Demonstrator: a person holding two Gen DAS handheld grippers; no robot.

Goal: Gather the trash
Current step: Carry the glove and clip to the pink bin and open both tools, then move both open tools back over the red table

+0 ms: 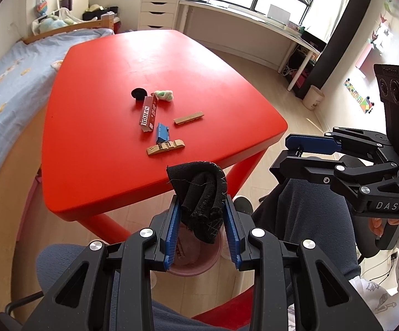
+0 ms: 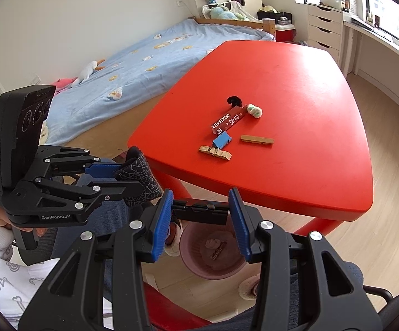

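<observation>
My left gripper (image 1: 202, 197) is shut on a crumpled black cloth (image 1: 199, 187) with white stitching, held over a pink bin (image 1: 191, 270) on the floor below the red table (image 1: 94, 138). The right wrist view shows my right gripper (image 2: 201, 193) shut on a flat black plastic piece (image 2: 199, 211) above the same bin (image 2: 196, 262), which holds some trash. On the table lie a red box (image 1: 147, 114), a blue piece (image 1: 162, 133), two wooden strips (image 1: 165, 148) (image 1: 188, 117), a green-white wad (image 1: 164, 95) and a black round thing (image 1: 138, 93).
A bed (image 1: 3, 88) with a blue cover runs along the table's left side. The person's dark-trousered knees (image 1: 310, 215) flank the bin. A white desk (image 1: 254, 22) stands under the window, with a pale bucket (image 1: 313, 97) on the floor near it.
</observation>
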